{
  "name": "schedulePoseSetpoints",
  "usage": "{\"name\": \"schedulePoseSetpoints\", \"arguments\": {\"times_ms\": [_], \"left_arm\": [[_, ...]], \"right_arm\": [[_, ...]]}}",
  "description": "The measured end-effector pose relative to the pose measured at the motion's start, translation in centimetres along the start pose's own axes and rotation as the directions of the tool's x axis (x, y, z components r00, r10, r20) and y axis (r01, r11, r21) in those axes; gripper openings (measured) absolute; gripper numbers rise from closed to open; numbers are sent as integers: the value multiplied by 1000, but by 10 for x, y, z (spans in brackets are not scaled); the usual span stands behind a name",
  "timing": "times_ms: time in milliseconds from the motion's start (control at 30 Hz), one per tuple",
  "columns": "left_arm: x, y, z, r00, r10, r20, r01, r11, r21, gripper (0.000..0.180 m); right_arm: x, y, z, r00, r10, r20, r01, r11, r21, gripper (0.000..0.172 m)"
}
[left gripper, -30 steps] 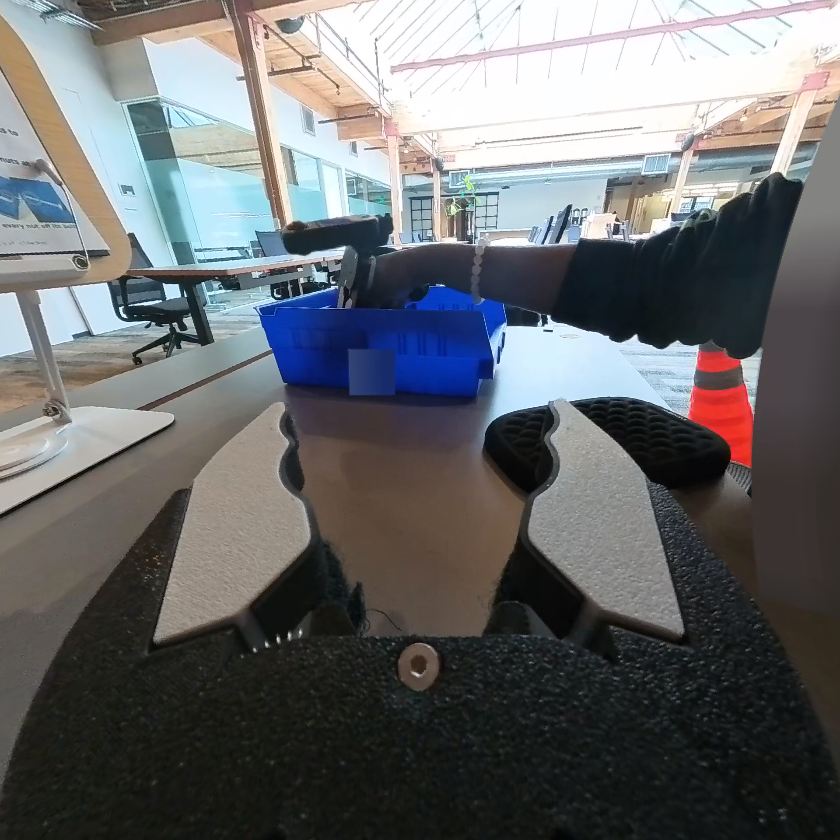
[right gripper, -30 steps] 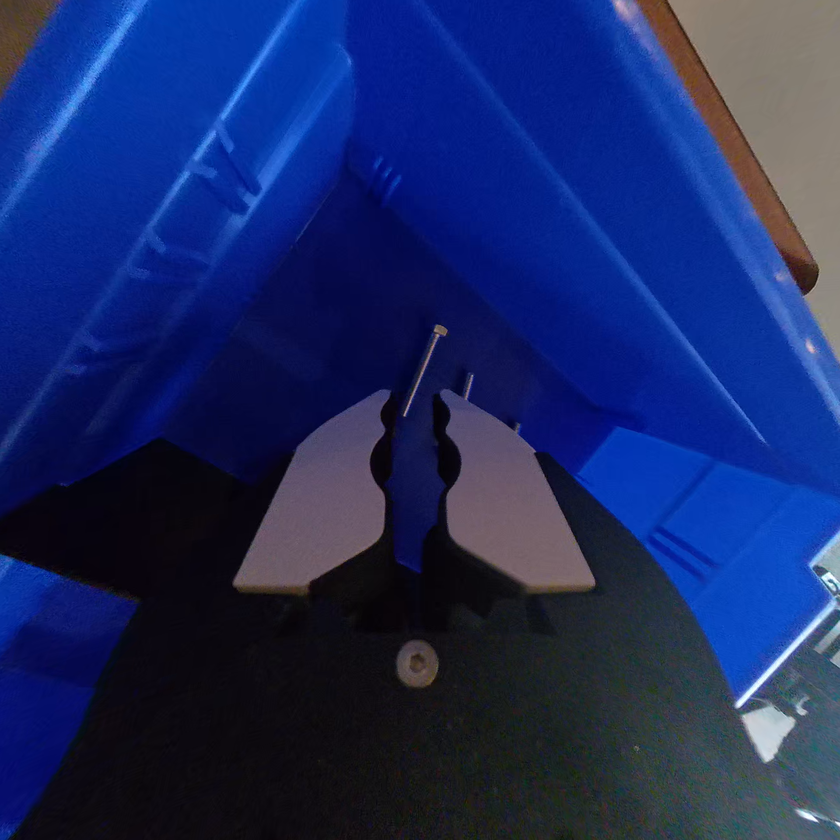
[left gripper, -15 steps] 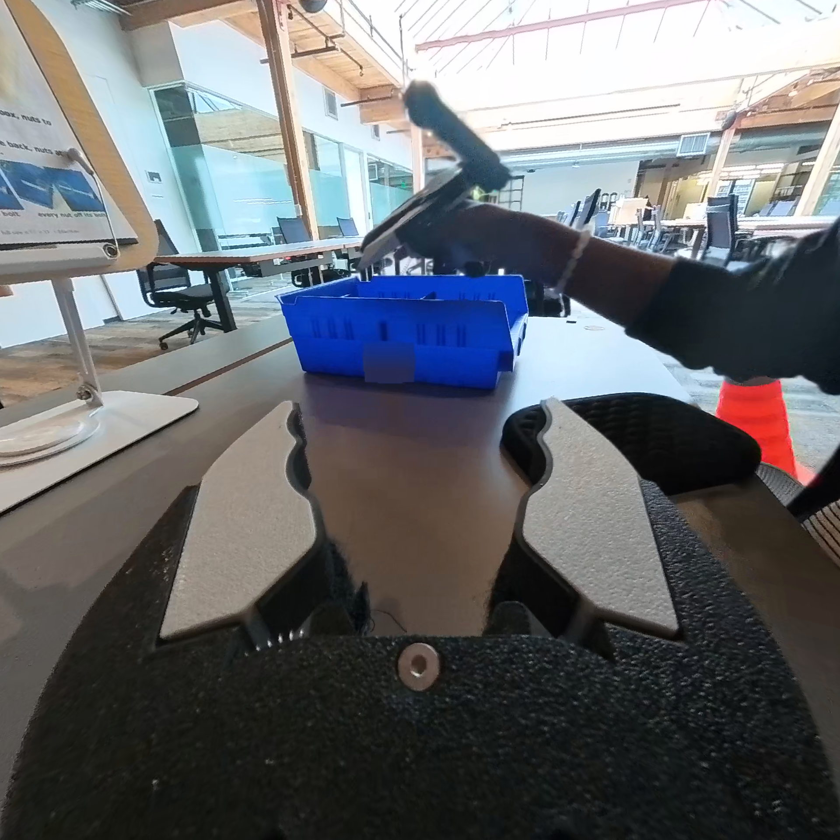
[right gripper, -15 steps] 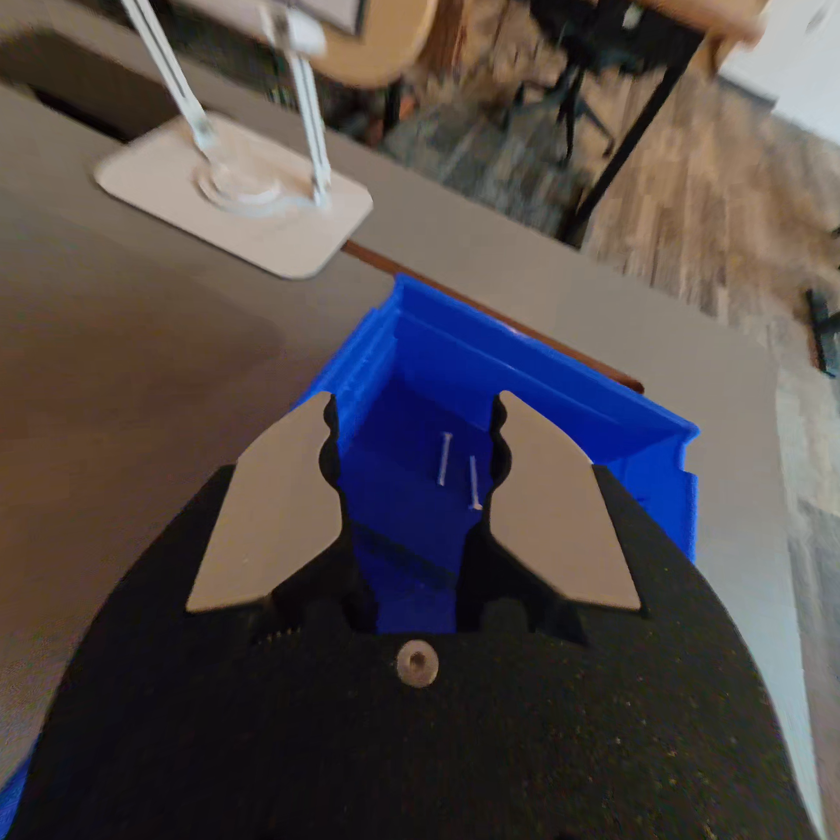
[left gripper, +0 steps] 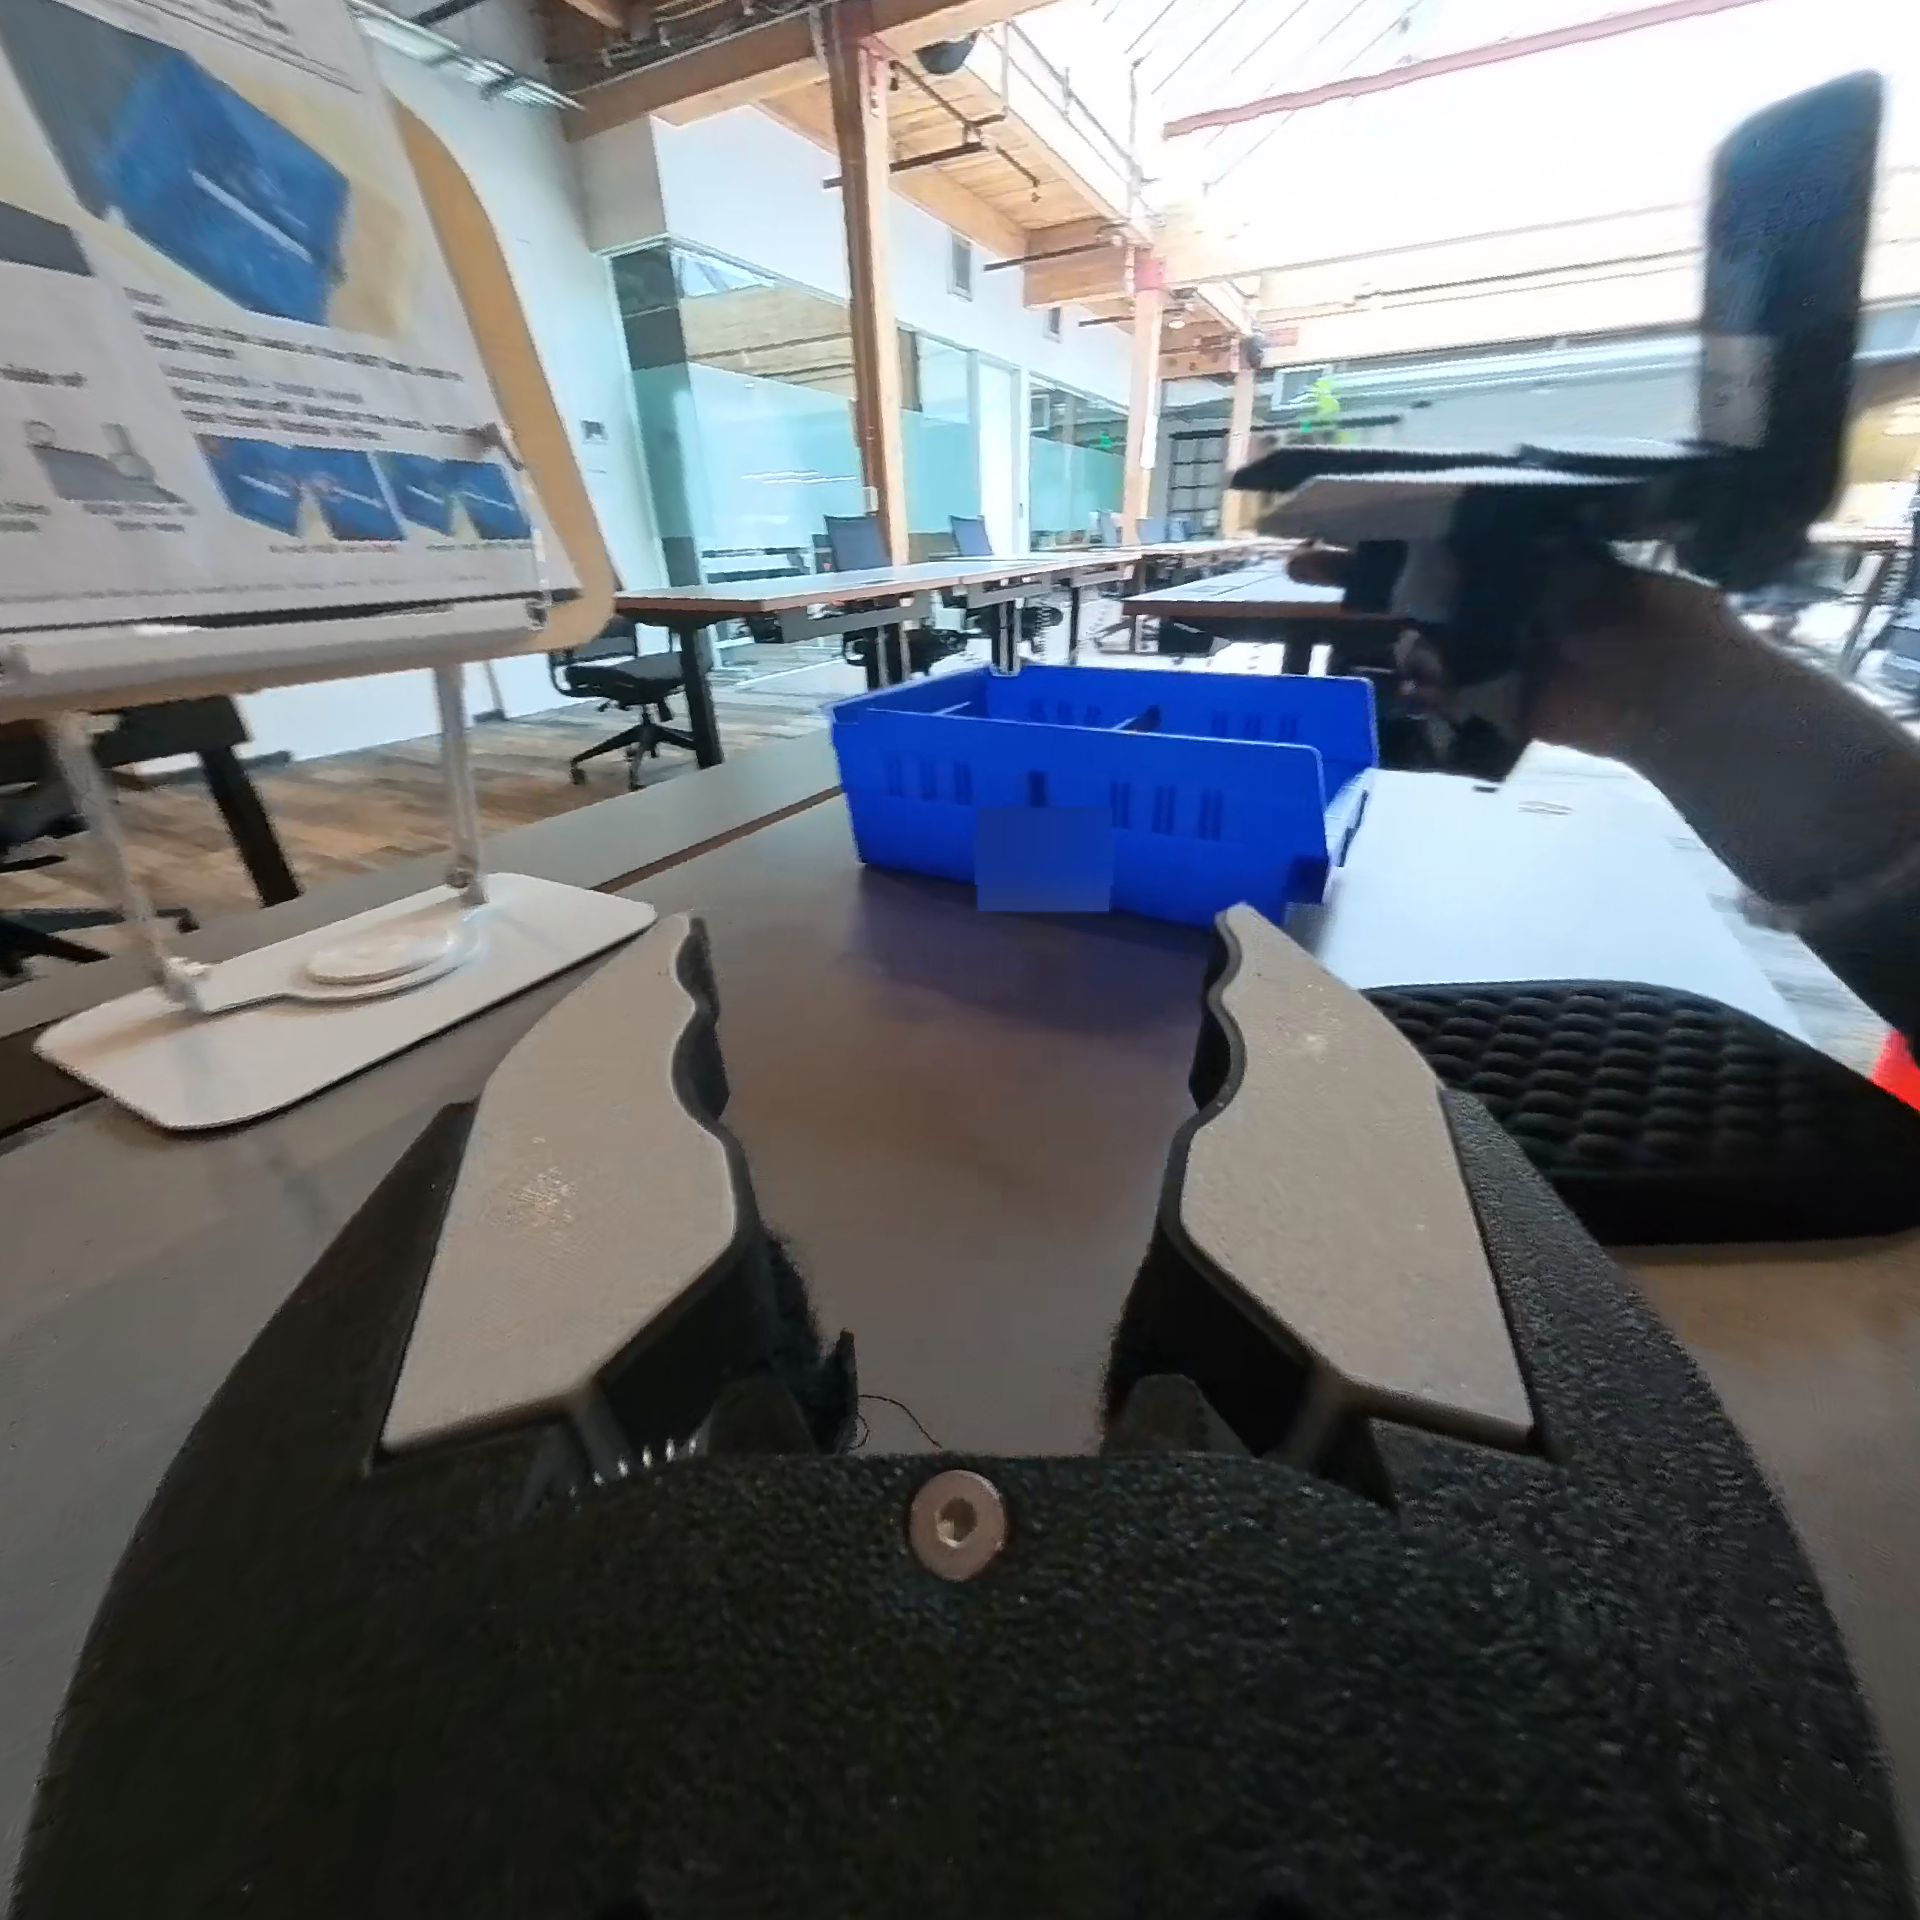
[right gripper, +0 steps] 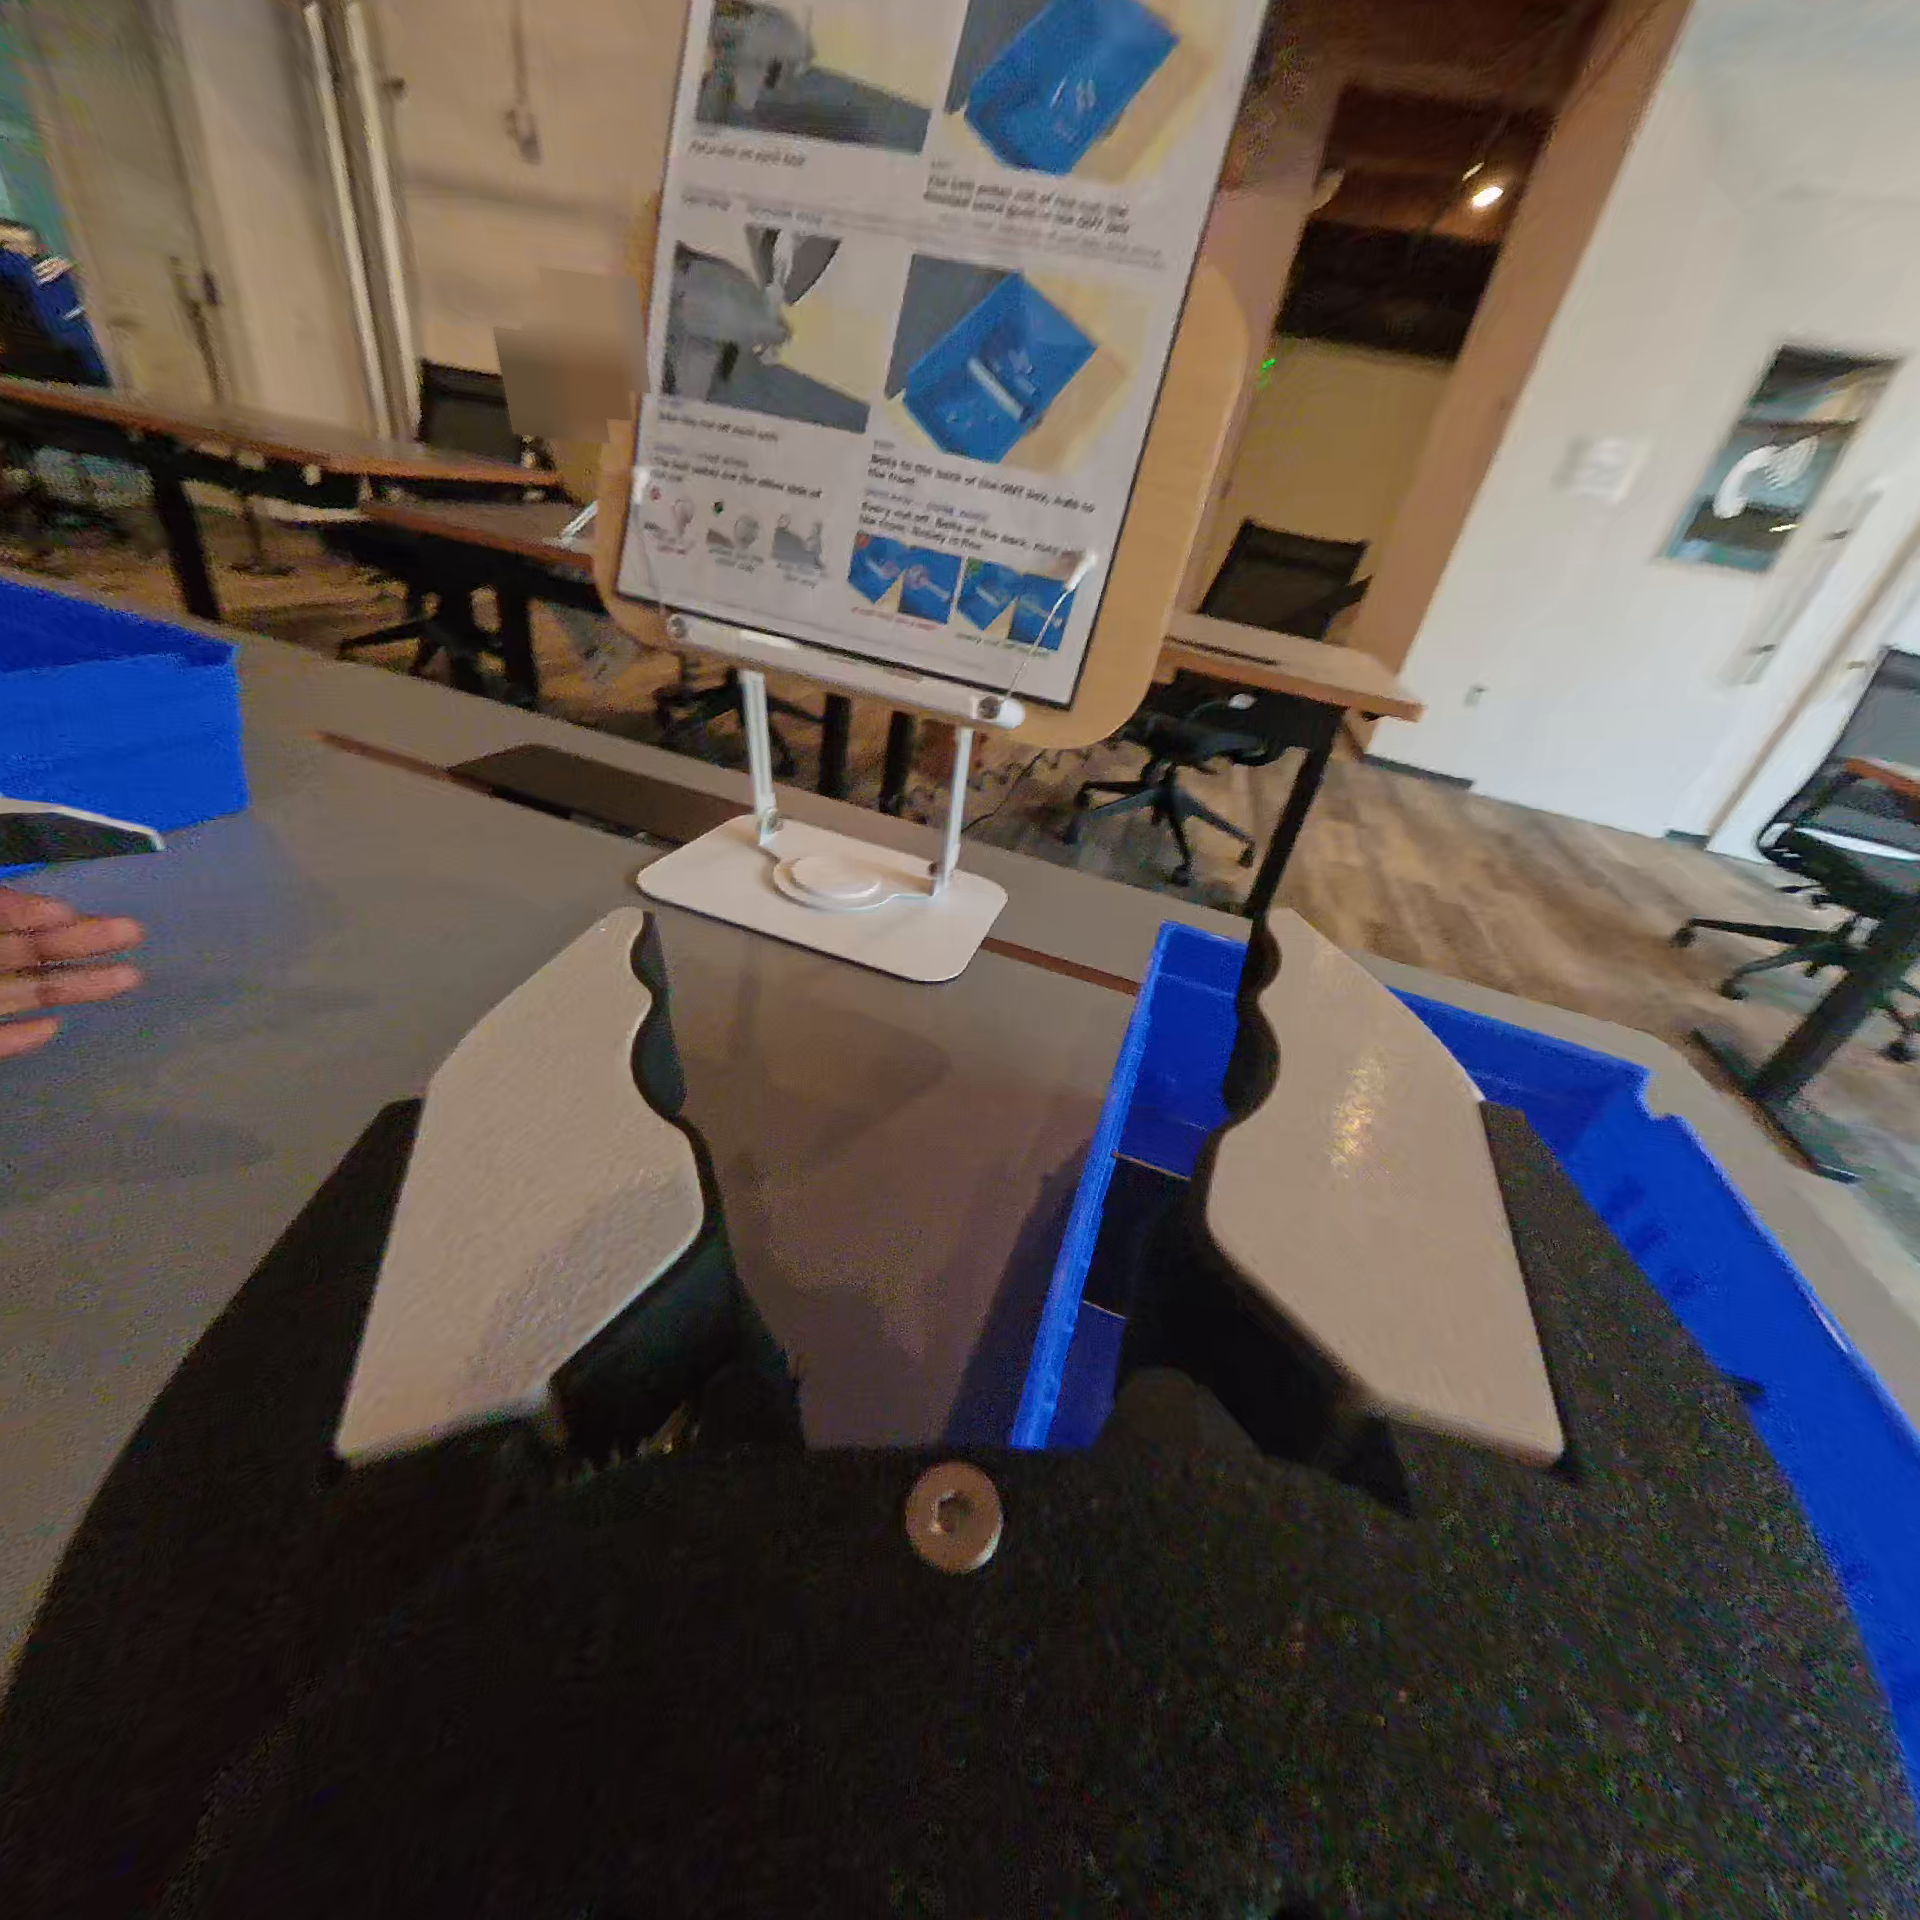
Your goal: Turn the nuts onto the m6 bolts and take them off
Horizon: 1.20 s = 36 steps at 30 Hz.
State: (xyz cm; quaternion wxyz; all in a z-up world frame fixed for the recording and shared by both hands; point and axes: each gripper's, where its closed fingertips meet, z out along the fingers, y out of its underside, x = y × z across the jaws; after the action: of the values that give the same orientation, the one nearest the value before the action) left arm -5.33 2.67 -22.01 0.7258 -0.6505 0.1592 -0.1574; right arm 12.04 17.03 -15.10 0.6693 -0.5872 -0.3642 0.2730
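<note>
A long grey-brown table (left gripper: 935,1122) carries everything, and its middle looks kept bare as working room. At its far side a white metal stand (right gripper: 831,894) props an instruction sheet (right gripper: 914,312) on a pale wooden board, tilted toward the worker, presumably for easy reference. A blue plastic divided bin (left gripper: 1091,821) sits straight ahead of the left gripper (left gripper: 961,966); a second blue bin (right gripper: 114,707) lies off to the side. The left gripper rests low over the table, jaws spread and empty. The right gripper (right gripper: 951,966) hangs above the blue bin's near rim, jaws spread wide, gripping nothing. No nuts or bolts show; I judge they lie inside the bin, hidden by its walls.
</note>
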Motion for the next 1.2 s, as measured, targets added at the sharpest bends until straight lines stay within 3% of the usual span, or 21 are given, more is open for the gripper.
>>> {"name": "schedulePoseSetpoints", "arguments": {"times_ms": [267,467,633,833,1033,1200], "left_arm": [[-32,-36,-50,974,27,224,-31,999,17,88],[-74,-52,-124,866,110,487,-102,994,-44,83],[-108,-83,-190,756,135,640,-130,990,-55,78],[-152,-118,-250,707,84,702,-56,996,-63,76],[-213,-63,-271,705,109,701,192,922,-336,73],[-249,6,-269,704,125,699,380,766,-519,68]], "right_arm": [[-24,22,-14,987,89,-134,-75,992,101,108],[-22,23,-19,976,33,-217,-5,992,130,105],[-23,30,-13,976,63,-207,-38,992,119,104],[-28,34,-11,977,-14,-213,33,996,87,103],[-28,38,-8,977,-21,-213,36,997,67,102],[-29,40,-7,975,-37,-218,50,997,52,102]]}}
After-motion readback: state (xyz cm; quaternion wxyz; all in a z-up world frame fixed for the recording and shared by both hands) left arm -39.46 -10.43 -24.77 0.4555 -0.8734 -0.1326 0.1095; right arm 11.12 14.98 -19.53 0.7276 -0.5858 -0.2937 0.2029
